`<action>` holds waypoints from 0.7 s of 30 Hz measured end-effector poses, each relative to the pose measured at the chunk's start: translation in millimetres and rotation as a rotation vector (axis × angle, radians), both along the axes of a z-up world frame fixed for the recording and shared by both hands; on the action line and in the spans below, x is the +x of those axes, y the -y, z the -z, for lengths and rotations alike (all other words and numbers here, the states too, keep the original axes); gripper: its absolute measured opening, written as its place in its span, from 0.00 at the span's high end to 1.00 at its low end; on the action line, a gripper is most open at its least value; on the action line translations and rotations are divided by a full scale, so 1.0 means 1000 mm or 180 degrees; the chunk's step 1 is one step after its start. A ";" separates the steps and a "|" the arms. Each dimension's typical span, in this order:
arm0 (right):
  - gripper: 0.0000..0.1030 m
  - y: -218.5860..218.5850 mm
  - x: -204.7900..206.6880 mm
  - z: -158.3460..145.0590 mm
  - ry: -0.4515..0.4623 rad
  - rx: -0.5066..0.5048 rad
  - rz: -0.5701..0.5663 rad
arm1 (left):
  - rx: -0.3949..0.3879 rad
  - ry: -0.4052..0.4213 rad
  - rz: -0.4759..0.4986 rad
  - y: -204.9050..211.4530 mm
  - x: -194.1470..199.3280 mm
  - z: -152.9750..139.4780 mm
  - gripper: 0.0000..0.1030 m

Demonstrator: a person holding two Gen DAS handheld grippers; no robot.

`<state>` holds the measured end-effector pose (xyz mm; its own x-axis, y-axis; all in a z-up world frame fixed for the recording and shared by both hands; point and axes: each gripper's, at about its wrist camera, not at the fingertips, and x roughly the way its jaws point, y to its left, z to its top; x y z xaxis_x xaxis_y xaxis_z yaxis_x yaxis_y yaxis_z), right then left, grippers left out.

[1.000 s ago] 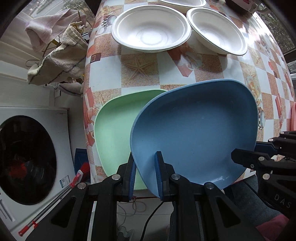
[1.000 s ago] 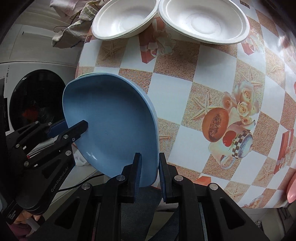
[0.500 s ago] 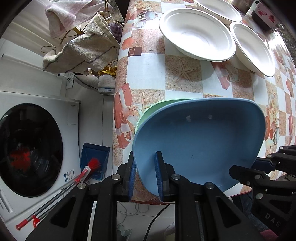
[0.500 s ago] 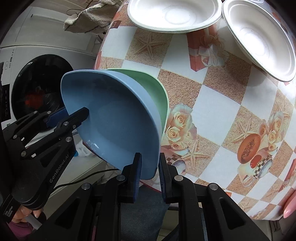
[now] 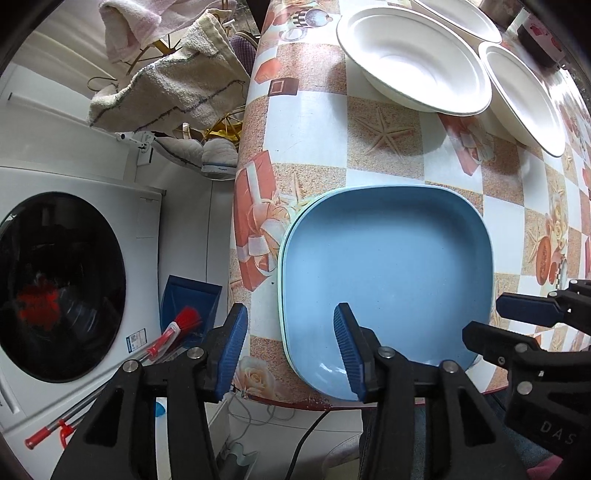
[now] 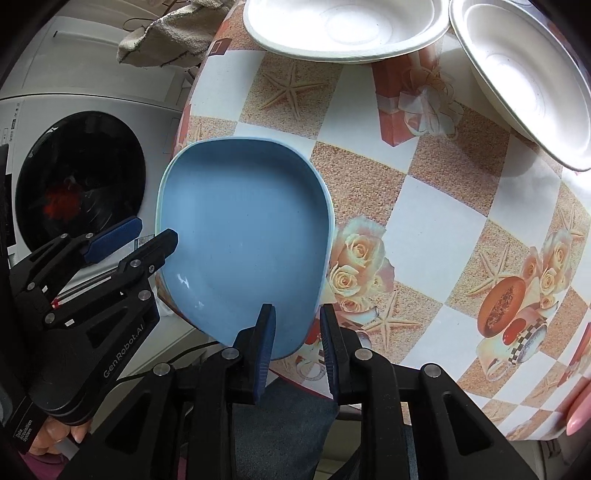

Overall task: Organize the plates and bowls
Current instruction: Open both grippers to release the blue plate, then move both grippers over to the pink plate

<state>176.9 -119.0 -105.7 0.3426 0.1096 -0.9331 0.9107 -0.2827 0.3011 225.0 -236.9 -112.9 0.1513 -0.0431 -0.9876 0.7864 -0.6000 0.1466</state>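
A blue square plate point(image 5: 391, 273) lies flat on a green plate whose rim point(image 5: 281, 258) just shows, at the table's near left corner. It also shows in the right wrist view point(image 6: 243, 236). My left gripper point(image 5: 290, 350) is open, its fingers straddling the plate's near left edge. My right gripper point(image 6: 295, 332) is open, straddling the plate's near right edge. White bowls point(image 5: 413, 55) point(image 6: 343, 26) sit at the far side of the table.
The table point(image 5: 317, 140) has a patterned cloth. A washing machine point(image 5: 62, 288) stands left of it, with a blue dustpan and red brush point(image 5: 184, 317) on the floor. Towels point(image 5: 170, 85) hang on a rack behind. A dark jar point(image 5: 539, 40) is far right.
The blue plate came down from a tilted hold to lie flat on the green plate. Both grippers opened and let go of its edge.
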 end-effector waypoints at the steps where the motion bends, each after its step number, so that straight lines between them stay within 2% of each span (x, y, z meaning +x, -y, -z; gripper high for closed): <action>1: 0.35 -0.001 -0.005 -0.001 -0.0016 -0.0009 0.0025 | -0.0017 -0.0042 0.0003 -0.001 0.001 -0.003 0.33; 2: 0.27 -0.004 -0.011 -0.002 -0.0033 -0.0032 0.0061 | -0.0020 -0.0078 0.0011 -0.002 0.002 -0.006 0.32; 3: 0.23 -0.007 -0.018 -0.004 -0.0052 -0.0061 0.0101 | -0.0012 -0.0103 0.0020 -0.004 0.002 -0.008 0.29; 5: 0.23 -0.015 -0.033 -0.004 -0.0097 -0.0044 0.0183 | 0.0012 -0.0149 0.0040 -0.007 0.001 -0.013 0.24; 12: 0.23 -0.071 -0.096 0.012 -0.0211 0.0228 0.0817 | 0.0228 -0.0329 0.0346 -0.030 -0.030 -0.023 0.24; 17: 0.23 -0.128 -0.133 0.020 -0.0156 0.0370 0.1460 | 0.0410 -0.0395 0.0914 -0.066 -0.075 -0.026 0.24; 21: 0.23 -0.170 -0.153 0.020 -0.0099 0.0400 0.1921 | 0.0435 -0.0371 0.1468 -0.102 -0.112 -0.031 0.24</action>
<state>23.4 51.3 -125.7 0.3512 0.0146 -0.9362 0.5869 -0.7825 0.2080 113.3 -134.8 -81.9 0.0351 0.0516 -0.9981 0.4408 -0.8971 -0.0308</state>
